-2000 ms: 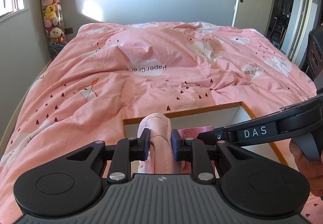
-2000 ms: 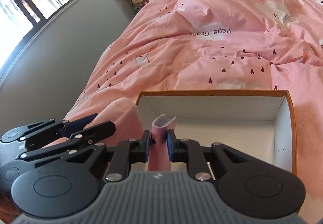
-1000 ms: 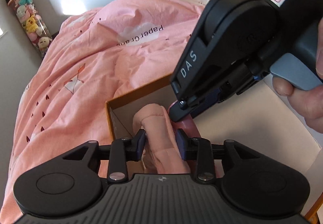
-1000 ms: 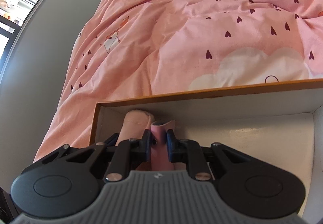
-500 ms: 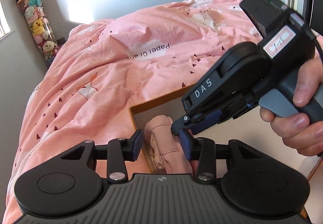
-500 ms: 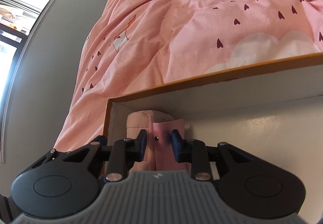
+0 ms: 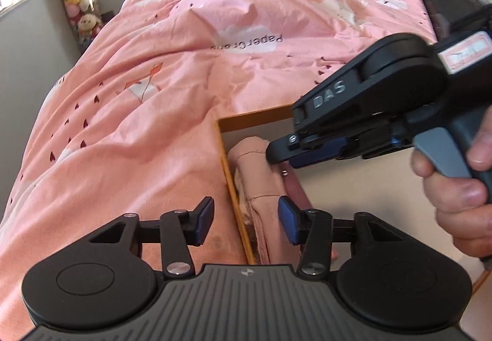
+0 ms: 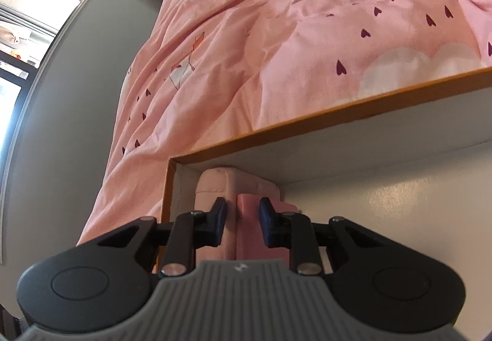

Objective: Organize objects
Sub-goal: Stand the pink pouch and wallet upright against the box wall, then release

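In the box [image 8: 353, 126] corner: roll [image 7: 261, 175] and pouch [image 8: 247, 218] side by side. Left gripper [image 7: 245, 219] wide apart, right gripper [image 8: 242, 218] narrow, both gripping nothing.

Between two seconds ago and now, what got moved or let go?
Both grippers carried their loads into the orange-rimmed white box and opened: left gripper released the folded light-pink cloth bundle, right gripper released the flat darker-pink item. Both lie in the box's left corner. The pink duvet is unchanged.
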{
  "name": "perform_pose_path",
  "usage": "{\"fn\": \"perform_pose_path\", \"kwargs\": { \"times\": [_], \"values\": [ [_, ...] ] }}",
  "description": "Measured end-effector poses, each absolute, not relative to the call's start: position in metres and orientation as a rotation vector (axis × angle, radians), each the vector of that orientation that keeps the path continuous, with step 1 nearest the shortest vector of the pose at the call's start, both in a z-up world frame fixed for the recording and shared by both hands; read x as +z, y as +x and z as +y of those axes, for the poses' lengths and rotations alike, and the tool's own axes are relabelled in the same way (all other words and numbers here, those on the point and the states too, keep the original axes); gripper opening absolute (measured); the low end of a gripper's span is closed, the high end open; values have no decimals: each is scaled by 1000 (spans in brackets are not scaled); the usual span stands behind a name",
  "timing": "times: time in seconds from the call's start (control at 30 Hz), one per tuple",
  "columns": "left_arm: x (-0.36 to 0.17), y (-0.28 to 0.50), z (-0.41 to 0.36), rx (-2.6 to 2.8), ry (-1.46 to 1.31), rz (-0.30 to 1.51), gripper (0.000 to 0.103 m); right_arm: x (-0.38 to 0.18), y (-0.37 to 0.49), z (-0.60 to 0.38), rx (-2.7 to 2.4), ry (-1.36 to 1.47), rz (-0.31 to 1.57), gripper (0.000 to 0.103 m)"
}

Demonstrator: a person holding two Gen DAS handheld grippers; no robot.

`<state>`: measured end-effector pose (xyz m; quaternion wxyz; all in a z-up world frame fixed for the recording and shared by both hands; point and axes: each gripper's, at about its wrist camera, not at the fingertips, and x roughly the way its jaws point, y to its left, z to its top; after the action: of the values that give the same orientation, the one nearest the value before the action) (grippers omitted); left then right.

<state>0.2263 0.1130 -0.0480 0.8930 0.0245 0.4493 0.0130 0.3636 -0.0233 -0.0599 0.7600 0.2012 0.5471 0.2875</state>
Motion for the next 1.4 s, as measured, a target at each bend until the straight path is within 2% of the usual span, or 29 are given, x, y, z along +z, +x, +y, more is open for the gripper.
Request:
{"fn": "perform_pose_path", "kwargs": {
  "times": [0.03, 0.1, 0.27, 0.5, 0.7, 0.83, 1.0, 1.17, 1.4],
  "values": [
    [-48, 227, 116, 19, 26, 936, 43, -59, 364, -23, 628, 435, 1193, 23],
    [-48, 229, 119, 18, 9, 946, 36, -58, 362, -21, 632, 410, 1205, 24],
    [-50, 228, 113, 30, 27, 958, 28, -52, 348, -28, 651, 386, 1213, 26],
    [-51, 226, 116, 24, 5, 961, 23, -63, 329, -23, 618, 280, 1249, 26],
    [-51, 225, 117, 25, -9, 953, 23, -49, 331, -15, 538, 174, 1102, 18],
    [-52, 225, 117, 35, -19, 953, 23, -52, 336, -7, 572, 165, 1154, 18],
    [-55, 224, 121, 43, -41, 954, 23, -55, 328, 4, 584, 124, 1130, 19],
    [-52, 224, 123, 32, -72, 953, 24, -63, 340, -18, 608, 349, 1266, 20],
    [-52, 224, 125, 32, -101, 958, 28, -68, 337, -21, 633, 392, 1262, 26]
  ]
}}
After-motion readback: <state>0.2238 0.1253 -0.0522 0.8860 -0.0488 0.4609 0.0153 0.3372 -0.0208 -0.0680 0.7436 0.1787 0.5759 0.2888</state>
